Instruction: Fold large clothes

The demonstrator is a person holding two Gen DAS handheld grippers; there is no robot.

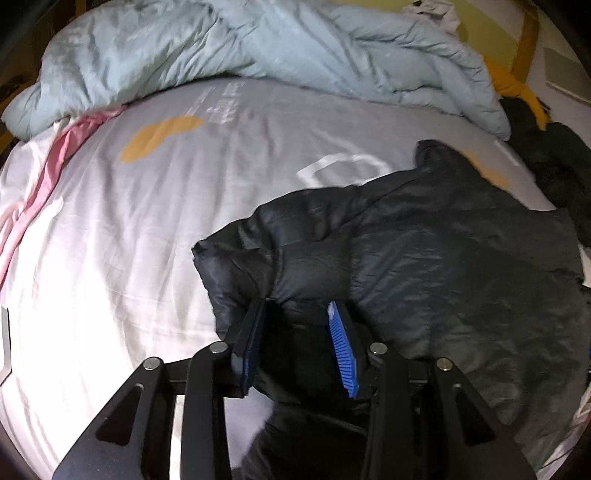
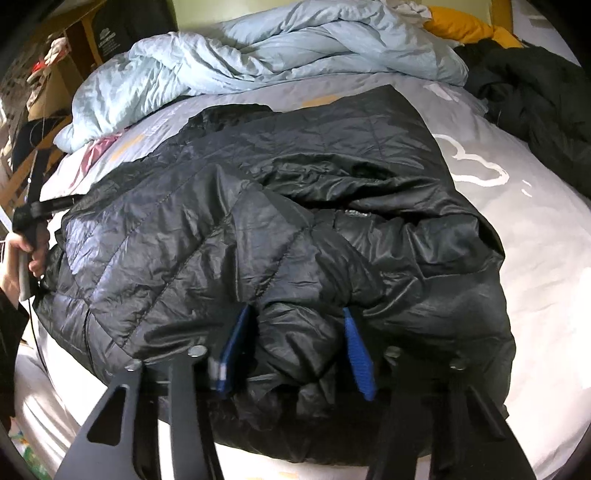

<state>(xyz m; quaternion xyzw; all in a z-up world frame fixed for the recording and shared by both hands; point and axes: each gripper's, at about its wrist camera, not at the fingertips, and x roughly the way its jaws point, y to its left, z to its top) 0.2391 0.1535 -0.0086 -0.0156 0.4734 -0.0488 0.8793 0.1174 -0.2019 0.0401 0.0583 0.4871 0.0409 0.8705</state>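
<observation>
A black quilted puffer jacket (image 1: 424, 258) lies spread on the bed, partly folded over itself. In the left wrist view my left gripper (image 1: 297, 306) is at the jacket's left edge. A puffy fold sits between its fingers, and the ridged blue face of the right pad (image 1: 343, 354) is bare, so the jaws stand open around the fold. In the right wrist view the jacket (image 2: 258, 184) fills the middle. My right gripper (image 2: 295, 314) is shut on a thick bunch of its near edge, which bulges between the blue pads.
The grey printed bed sheet (image 1: 129, 221) lies around the jacket. A crumpled light blue duvet (image 2: 258, 48) is heaped at the back. Dark clothes (image 2: 535, 92) and a yellow garment (image 2: 465, 26) lie at the back right. A person's hand (image 2: 29, 251) is at the far left.
</observation>
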